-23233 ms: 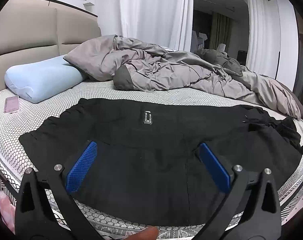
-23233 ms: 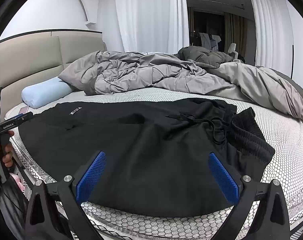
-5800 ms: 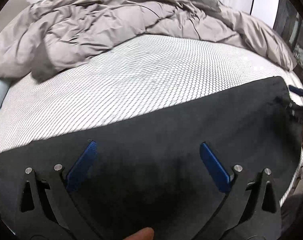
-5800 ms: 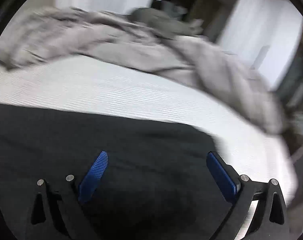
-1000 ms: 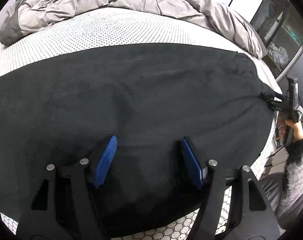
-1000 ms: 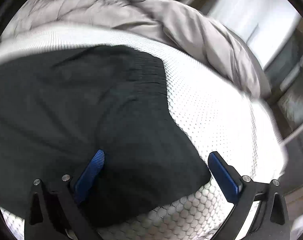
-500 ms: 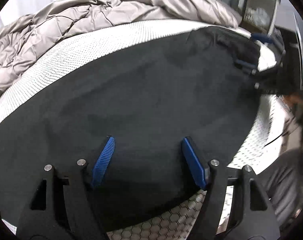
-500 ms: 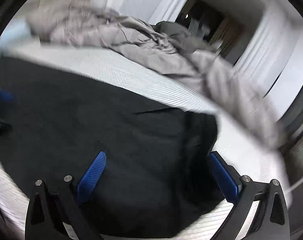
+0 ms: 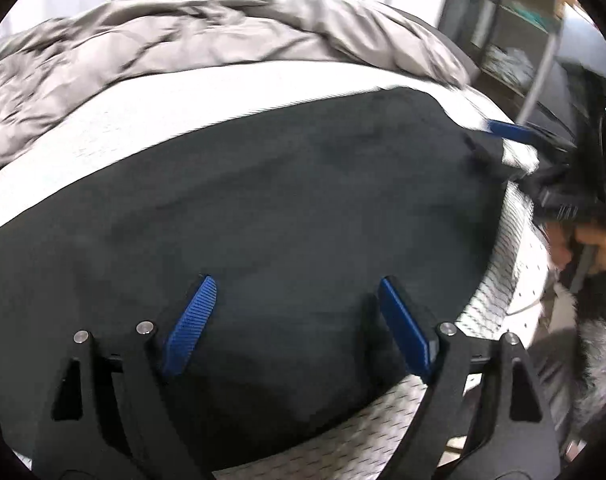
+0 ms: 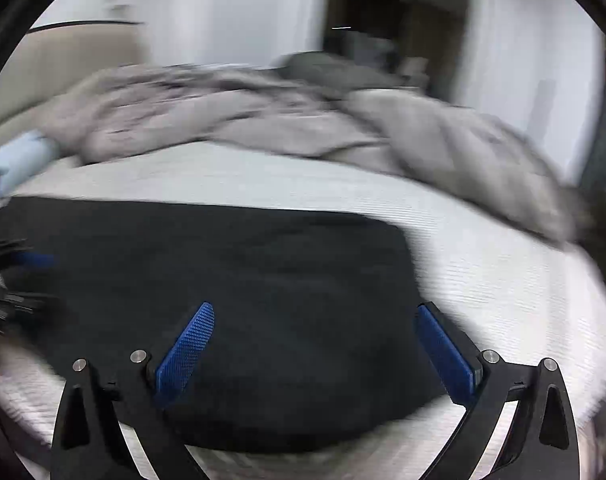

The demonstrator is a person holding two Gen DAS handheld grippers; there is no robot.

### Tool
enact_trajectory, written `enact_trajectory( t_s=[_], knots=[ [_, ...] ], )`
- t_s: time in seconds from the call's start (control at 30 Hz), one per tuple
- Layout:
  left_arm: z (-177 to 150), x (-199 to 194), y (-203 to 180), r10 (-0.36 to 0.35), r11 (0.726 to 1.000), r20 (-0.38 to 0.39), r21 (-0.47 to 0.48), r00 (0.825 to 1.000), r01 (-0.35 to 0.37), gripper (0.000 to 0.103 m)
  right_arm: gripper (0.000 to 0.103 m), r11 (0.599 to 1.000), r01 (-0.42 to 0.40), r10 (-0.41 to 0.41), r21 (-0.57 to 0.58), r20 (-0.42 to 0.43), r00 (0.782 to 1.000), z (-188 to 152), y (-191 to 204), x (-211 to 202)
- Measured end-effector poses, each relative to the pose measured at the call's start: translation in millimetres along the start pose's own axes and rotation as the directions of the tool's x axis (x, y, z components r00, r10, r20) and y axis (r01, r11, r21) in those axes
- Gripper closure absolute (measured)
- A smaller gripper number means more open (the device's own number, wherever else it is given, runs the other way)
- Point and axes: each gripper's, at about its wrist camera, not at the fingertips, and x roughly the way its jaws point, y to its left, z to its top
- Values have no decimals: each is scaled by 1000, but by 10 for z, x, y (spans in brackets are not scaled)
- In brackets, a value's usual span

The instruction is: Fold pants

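Note:
The black pants (image 9: 287,208) lie flat in a folded slab on the white honeycomb mattress (image 9: 183,96). They also show in the right wrist view (image 10: 231,280). My left gripper (image 9: 295,304) is open and empty, low over the pants' near edge. My right gripper (image 10: 315,332) is open and empty, over the pants' near right part. The right gripper also shows in the left wrist view (image 9: 515,148) at the pants' far right end. The left gripper shows blurred in the right wrist view (image 10: 27,276) at the pants' left end.
A rumpled grey duvet (image 9: 151,52) covers the far side of the bed, also in the right wrist view (image 10: 287,120). A light blue pillow (image 10: 19,160) lies far left by the beige headboard (image 10: 67,56). Shelving (image 9: 515,40) stands beyond the bed's right edge.
Both views have swung and the right one is motion-blurred. My left gripper's jaws have opened a little wider. The pants lie much as before.

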Motion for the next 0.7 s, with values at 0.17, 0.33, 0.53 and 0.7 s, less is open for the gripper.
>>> enact_trajectory(
  t_s=[0.17, 0.33, 0.53, 0.7],
  knots=[
    [-32, 234, -83, 12, 998, -94, 63, 996, -6, 21, 2, 949, -189, 149, -253, -171, 974, -146, 815, 507],
    [-116, 123, 256, 9, 1000, -91, -7, 996, -10, 21, 3, 991, -37, 13, -126, -182, 983, -310, 2, 456],
    [-178, 5, 406, 32, 999, -92, -25, 995, -35, 21, 3, 962, 202, -161, 186, -214, 963, -414, -1156, 432],
    [17, -305, 468, 65, 998, -6, -22, 998, -65, 21, 6, 957, 284, -283, 59, -32, 959, -18, -772, 45]
  ],
)
